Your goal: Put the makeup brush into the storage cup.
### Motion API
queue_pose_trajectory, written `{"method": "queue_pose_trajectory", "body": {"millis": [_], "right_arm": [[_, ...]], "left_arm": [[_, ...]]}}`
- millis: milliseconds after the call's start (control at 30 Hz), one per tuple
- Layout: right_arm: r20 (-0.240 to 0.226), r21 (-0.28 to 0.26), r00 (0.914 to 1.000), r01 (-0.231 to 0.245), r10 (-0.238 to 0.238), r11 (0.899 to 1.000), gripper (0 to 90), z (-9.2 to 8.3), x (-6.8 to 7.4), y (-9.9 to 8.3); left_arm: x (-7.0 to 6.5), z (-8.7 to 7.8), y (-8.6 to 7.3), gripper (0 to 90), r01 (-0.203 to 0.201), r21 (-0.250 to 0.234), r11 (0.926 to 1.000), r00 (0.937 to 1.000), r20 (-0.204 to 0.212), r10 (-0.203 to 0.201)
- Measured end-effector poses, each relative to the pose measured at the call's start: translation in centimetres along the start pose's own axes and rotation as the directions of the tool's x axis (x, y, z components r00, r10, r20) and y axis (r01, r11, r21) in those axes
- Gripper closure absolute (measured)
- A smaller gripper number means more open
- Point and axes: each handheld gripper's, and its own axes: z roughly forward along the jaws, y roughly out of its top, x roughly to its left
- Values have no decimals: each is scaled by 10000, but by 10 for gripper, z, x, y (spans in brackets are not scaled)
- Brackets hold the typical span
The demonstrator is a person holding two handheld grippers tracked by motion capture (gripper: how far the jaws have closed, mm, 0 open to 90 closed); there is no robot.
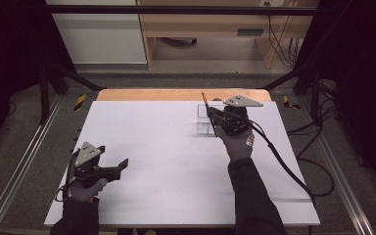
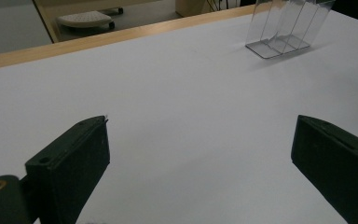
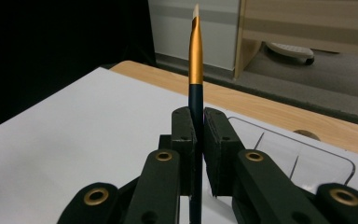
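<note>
My right gripper (image 1: 214, 119) is shut on a thin paintbrush (image 1: 204, 101) with a dark handle, a gold ferrule and a pale tip. In the right gripper view the paintbrush (image 3: 195, 51) stands upright between the jaws of that gripper (image 3: 199, 116), tip up. It hangs just over a clear plastic holder (image 1: 203, 122) with divided slots at the back right of the table; the holder (image 3: 303, 158) lies just past the jaws. My left gripper (image 1: 124, 165) rests near the front left corner. It (image 2: 201, 123) stands open and empty, and the holder (image 2: 284, 28) is far off.
A white sheet (image 1: 166, 152) covers the table, with a strip of wooden edge (image 1: 176, 94) at the back. A black cable (image 1: 284, 166) trails from the right gripper across the sheet's right side. Metal frame rails run along both sides of the table.
</note>
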Motion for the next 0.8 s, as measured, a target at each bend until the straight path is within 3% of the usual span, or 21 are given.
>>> {"method": "queue_pose_trajectory", "body": {"millis": [333,800], "right_arm": [[424,-314,9986,-289,303,9991,834,13,-12,3],[583,-483,9967,-532,560,9974,834,39,-19,11]], "left_arm": [[1,0,-1,36,15,18,10000,10000,-31,-15],[4,0,-1,35,80,-9,10000,10000,4,-80]]}}
